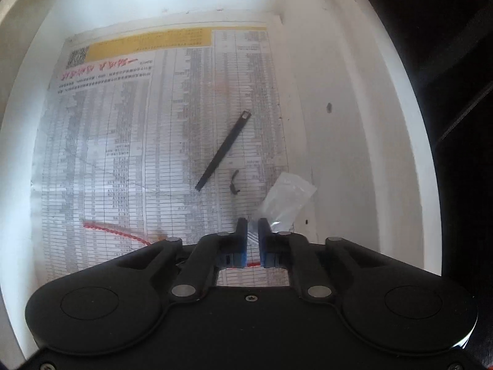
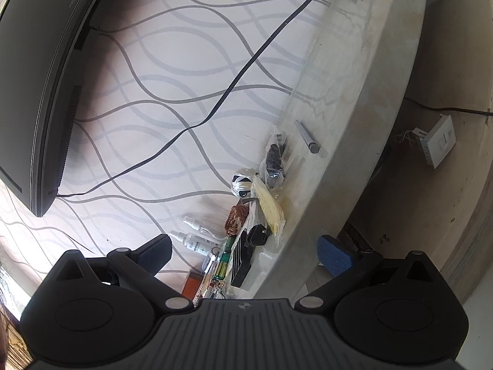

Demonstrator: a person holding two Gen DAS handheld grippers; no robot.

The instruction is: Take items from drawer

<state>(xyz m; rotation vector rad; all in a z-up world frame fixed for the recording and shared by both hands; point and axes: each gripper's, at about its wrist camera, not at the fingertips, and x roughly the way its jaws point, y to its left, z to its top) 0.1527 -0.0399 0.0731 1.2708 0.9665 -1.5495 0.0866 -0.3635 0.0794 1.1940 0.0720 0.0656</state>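
Left hand-held gripper (image 1: 252, 226) pinched on seemingly clear plastic bag (image 1: 288, 199), corner hidden.

Home: newspaper-lined drawer (image 1: 323, 92), wall-mounted TV (image 2: 37, 77), cluttered ledge (image 2: 354, 108).

Little here can actually be read. The newspaper sheet (image 1: 160, 141) lining the white drawer (image 1: 339, 123) lies upside down to me: near its far edge runs a yellow banner with small dark print, at the far left corner a QR-like square, and below it a red headline in East Asian characters, all too blurred to make out. The rest is fine tables. On the dark monitor (image 2: 37, 86), small lettering at its edge stays illegible. The white spray bottle (image 2: 197, 242) has a label with a green cross.
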